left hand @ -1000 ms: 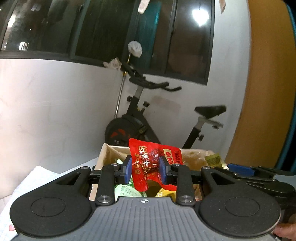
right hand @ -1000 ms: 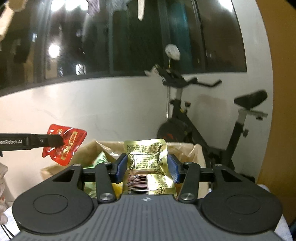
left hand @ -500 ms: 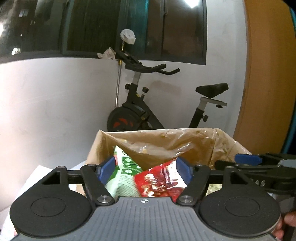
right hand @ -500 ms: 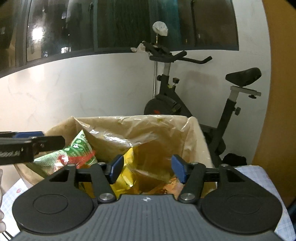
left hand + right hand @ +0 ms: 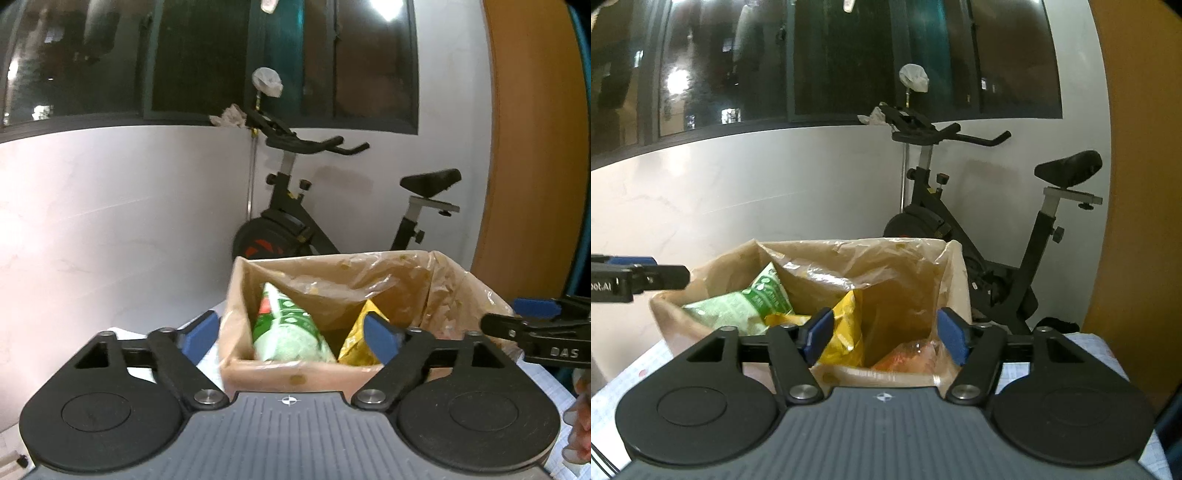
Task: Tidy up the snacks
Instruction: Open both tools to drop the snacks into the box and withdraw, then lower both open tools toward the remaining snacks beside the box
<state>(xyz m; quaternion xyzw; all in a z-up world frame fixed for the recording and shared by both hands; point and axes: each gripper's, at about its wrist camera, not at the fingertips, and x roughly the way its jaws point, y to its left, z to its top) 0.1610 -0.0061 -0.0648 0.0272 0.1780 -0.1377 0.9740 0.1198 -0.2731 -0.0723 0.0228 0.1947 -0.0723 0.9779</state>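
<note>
A cardboard box [image 5: 295,376] lined with a clear plastic bag stands on the table right before both grippers. Inside lie a green snack bag [image 5: 288,332], a yellow bag [image 5: 354,339] and an orange packet [image 5: 905,356]. The same green bag [image 5: 738,306] and yellow bag [image 5: 846,332] show in the right wrist view. My left gripper [image 5: 291,336] hangs over the box's near edge, its jaws still opening with nothing gripped. My right gripper [image 5: 886,334] is over the near right part of the box [image 5: 879,376], jaws also opening and empty. Each gripper's tip shows in the other's view.
An exercise bike [image 5: 314,221] stands behind the box against a white wall, under dark windows. An orange panel [image 5: 532,147] rises at the right. The table carries a pale checked cloth [image 5: 1089,354]. A hand [image 5: 580,424] shows at the right edge of the left wrist view.
The left gripper let go of the red packet and the right let go of the gold packet; both dropped into the box. Both pairs of jaws spread wider and both grippers drew back slightly.
</note>
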